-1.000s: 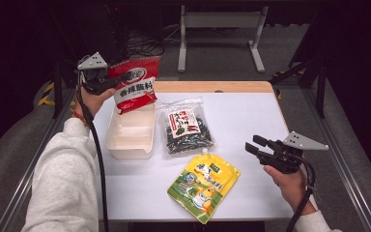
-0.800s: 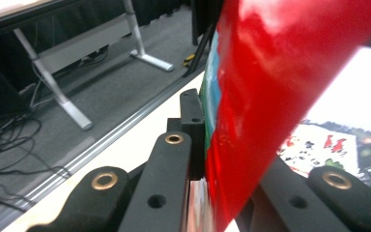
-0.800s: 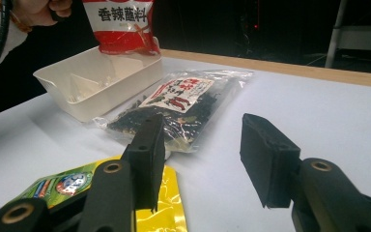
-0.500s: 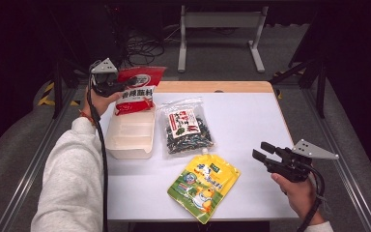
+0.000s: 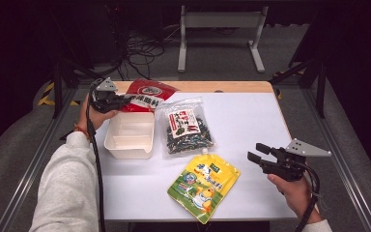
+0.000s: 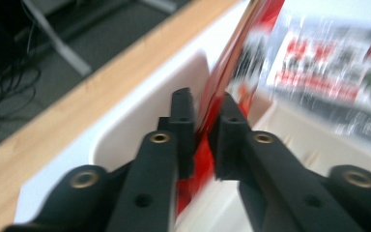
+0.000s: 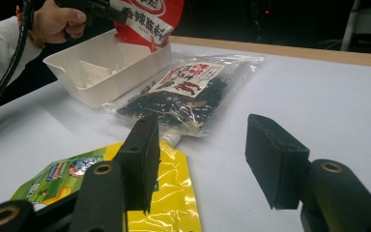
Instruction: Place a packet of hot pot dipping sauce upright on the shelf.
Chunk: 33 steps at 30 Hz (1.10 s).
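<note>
The left tool (image 6: 201,126) is clamped on the edge of a red snack packet (image 5: 146,95), seen edge-on and blurred in the left gripper view, so its print there is hard to read. The packet hangs at the far end of a white divided bin (image 5: 128,136); whether its lower edge touches the bin I cannot tell. The bin's compartments look bare. The right tool (image 7: 202,157) hovers with its jaws apart, holding nothing, above the white surface (image 5: 251,121). Just before it lies a yellow spouted pouch (image 7: 166,191), partly cut off. Between pouch and bin rests a clear bag of dark dried food (image 7: 186,94).
</note>
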Each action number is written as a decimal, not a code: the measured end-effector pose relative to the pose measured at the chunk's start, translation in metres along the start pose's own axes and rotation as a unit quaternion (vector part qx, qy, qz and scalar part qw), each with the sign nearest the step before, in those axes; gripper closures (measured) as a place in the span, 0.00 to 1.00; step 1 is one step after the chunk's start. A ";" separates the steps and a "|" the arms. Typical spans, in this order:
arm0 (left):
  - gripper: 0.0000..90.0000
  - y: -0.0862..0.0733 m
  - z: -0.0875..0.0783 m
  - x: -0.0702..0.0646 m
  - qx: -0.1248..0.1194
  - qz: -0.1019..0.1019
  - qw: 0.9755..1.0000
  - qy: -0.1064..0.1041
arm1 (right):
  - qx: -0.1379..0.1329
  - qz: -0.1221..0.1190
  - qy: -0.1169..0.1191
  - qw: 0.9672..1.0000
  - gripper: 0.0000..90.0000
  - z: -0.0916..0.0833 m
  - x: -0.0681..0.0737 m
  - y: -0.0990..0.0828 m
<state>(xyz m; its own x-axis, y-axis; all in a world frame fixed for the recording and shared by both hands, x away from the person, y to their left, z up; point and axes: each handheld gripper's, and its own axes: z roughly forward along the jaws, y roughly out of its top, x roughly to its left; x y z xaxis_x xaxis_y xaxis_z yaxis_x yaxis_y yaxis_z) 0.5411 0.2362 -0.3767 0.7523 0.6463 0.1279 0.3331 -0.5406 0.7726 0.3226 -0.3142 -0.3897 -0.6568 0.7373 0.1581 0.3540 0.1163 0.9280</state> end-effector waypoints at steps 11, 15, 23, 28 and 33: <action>0.99 -0.010 0.012 0.001 0.008 -0.021 0.999 0.036 | 0.011 0.001 0.004 1.000 0.51 0.006 0.000 -0.002; 0.99 -0.016 0.016 0.003 0.009 -0.026 0.999 0.031 | 0.017 0.001 0.000 1.000 0.51 0.008 -0.001 -0.003; 0.98 -0.011 0.021 0.000 0.041 -0.007 0.998 0.045 | 0.029 -0.006 -0.008 1.000 0.50 0.011 -0.001 -0.004; 0.93 -0.012 0.019 0.001 0.024 -0.029 0.998 0.042 | 0.031 -0.006 -0.009 0.999 0.50 0.012 -0.002 -0.005; 0.84 -0.012 0.015 0.002 0.011 -0.045 0.998 0.053 | 0.032 -0.010 -0.008 0.999 0.50 0.012 -0.003 -0.003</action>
<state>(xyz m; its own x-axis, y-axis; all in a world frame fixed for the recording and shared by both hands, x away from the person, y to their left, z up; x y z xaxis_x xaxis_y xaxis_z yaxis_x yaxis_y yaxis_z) 0.5466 0.2360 -0.3950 0.6553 0.7452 0.1238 0.4104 -0.4888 0.7698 0.3313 -0.3084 -0.3969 -0.6534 0.7452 0.1331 0.3825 0.1733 0.9075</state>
